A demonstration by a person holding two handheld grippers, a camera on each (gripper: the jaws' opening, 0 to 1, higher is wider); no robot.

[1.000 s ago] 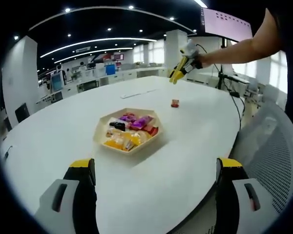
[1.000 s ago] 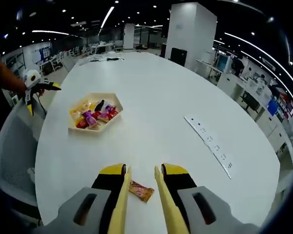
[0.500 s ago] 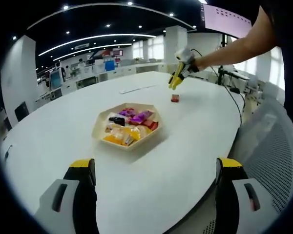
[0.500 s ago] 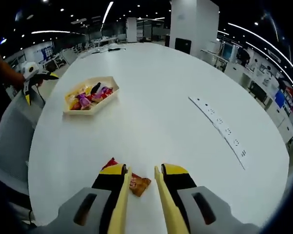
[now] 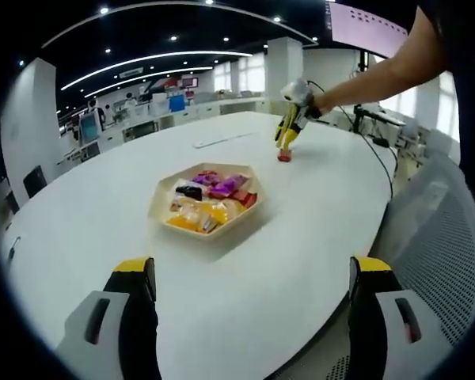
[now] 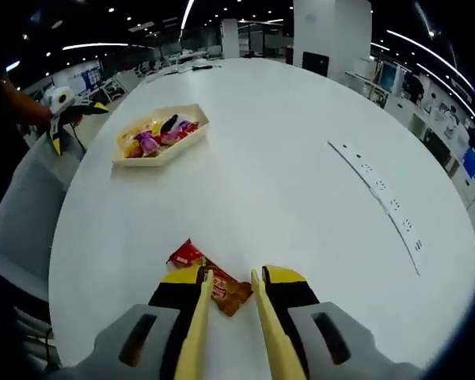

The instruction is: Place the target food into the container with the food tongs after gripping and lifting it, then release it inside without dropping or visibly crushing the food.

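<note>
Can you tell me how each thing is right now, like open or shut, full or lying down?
Right gripper: open, yellow tongs straddling the snack packet.
Snack packet: lying flat on the table, not lifted yet.
Tray: open-topped, holding many wrapped snacks.
Left gripper: open wide, holding nothing.
Power strip: lying flat on the table.

Grey grippers, yellow-capped black fingers point(image 5: 133, 294) (right pair point(image 6: 194, 332) yellow-bladed)
</note>
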